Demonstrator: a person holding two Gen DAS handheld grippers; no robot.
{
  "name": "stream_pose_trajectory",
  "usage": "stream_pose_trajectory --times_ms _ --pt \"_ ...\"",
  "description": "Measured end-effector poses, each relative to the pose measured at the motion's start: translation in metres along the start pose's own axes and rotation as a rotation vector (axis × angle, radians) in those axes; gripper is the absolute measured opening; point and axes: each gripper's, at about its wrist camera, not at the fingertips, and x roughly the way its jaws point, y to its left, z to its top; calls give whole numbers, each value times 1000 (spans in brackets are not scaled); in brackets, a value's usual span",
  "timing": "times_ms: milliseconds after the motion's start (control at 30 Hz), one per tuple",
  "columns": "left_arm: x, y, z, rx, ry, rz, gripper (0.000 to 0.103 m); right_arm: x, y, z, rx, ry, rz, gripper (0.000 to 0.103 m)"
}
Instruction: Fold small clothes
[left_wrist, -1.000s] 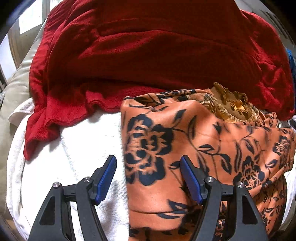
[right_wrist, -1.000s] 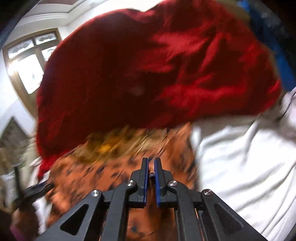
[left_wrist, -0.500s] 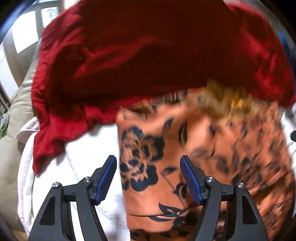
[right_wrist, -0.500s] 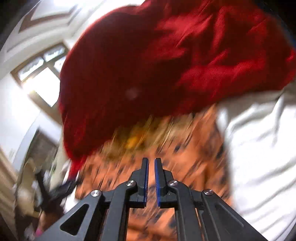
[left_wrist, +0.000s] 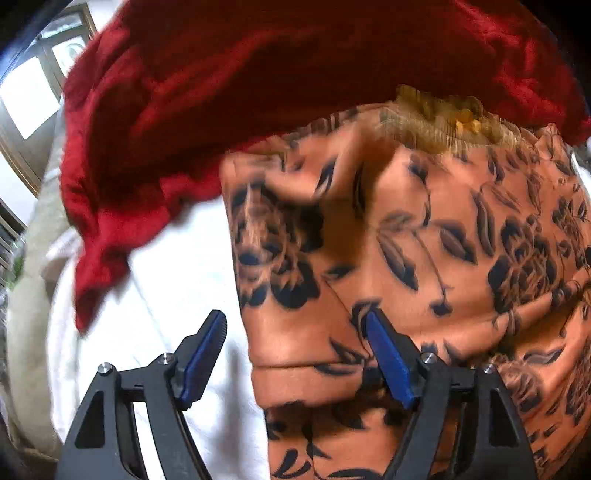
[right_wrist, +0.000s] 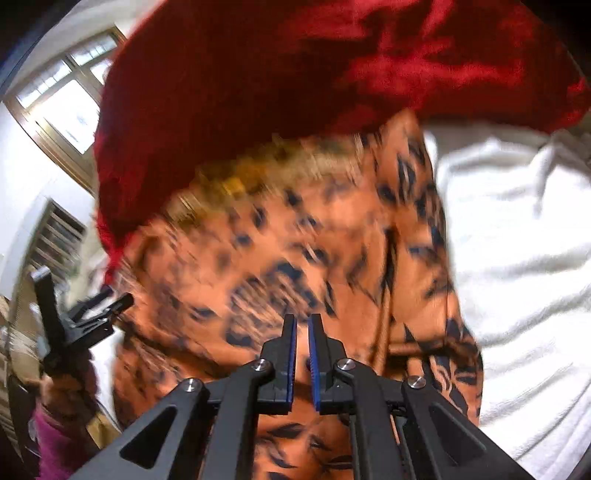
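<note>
An orange garment with a dark blue flower print (left_wrist: 424, 258) lies folded on a white towel (left_wrist: 166, 295); it also fills the middle of the right wrist view (right_wrist: 295, 258), blurred. My left gripper (left_wrist: 295, 332) is open, its jaws straddling the garment's left edge near the front. My right gripper (right_wrist: 302, 332) has its jaws nearly together, with a narrow gap and nothing seen between them, just above the garment. The left gripper also shows at the far left of the right wrist view (right_wrist: 96, 310).
A big red fleece blanket (left_wrist: 295, 74) is heaped behind the garment and overlaps its far edge. The white towel (right_wrist: 517, 258) spreads to the right in the right wrist view. A window (right_wrist: 70, 107) is at the upper left.
Both grippers have moved and tilted, so the garment looks closer and blurred. The left gripper stays open, the right stays nearly shut. The garment's upper left part has creased.
</note>
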Motion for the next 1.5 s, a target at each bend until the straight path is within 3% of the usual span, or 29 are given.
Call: stream_pose_trajectory --times_ms 100,167,233,300,333,367,400,433,467,533,600,733,767,800,867,933,1033,1133,1167,1200,1267,1300,1433,1500 --pt "-26 13 -7 -51 -27 -58 78 -22 -9 -4 41 -72 54 9" --pt "-57 23 -17 -49 -106 -36 78 -60 -5 -12 12 -211 165 8" --pt "-85 28 -30 -64 -171 -35 78 -103 -1 -25 -39 -360 174 10" --pt "-108 44 -51 -112 -218 -73 82 -132 -7 -43 -37 -439 258 13" --pt "-122 48 -70 -144 -235 -96 83 -141 -10 -53 -22 -460 288 31" --pt "-131 52 -93 -183 -244 -124 83 -147 -12 -66 4 -478 317 70" --pt "-137 55 -110 -205 -238 -141 83 -148 -11 -78 37 -495 335 90" --pt "-138 56 -130 -229 -218 -156 83 -152 -15 -91 65 -526 350 102" --pt "-131 54 -139 -244 -194 -161 83 -157 -19 -105 67 -538 353 102" --pt "-126 57 -172 -285 -122 -178 83 -155 -19 -123 58 -471 306 102" --pt "-117 55 -194 -317 -65 -219 83 -153 -26 -146 59 -339 314 100" --pt "-108 48 -222 -306 11 -236 83 -145 -48 -188 126 -193 252 99" --pt "-105 44 -229 -295 25 -244 78 -140 -54 -198 150 -150 253 96" --pt "-102 40 -232 -282 46 -261 58 -136 -57 -205 166 -113 241 94" --pt "-101 32 -236 -257 79 -308 36 -130 -58 -220 177 -57 182 88" --pt "-99 22 -237 -225 105 -330 36 -118 -57 -226 170 -17 113 79" --pt "-91 18 -237 -231 146 -296 36 -97 -61 -230 209 33 41 73" --pt "-83 12 -233 -230 163 -327 36 -73 -66 -232 219 68 -64 61" --pt "-83 12 -233 -232 158 -340 36 -63 -69 -234 227 105 -66 44" --pt "-82 14 -234 -237 155 -354 25 -53 -70 -236 227 146 -62 32" --pt "-81 17 -235 -254 159 -393 10 -46 -64 -238 194 154 -79 13" --pt "-81 20 -236 -260 156 -400 8 -47 -58 -237 170 146 -82 9" --pt "-94 29 -236 -273 102 -426 6 -78 -35 -229 103 81 -6 8" --pt "-102 34 -234 -267 80 -438 5 -100 -23 -222 76 34 78 8"
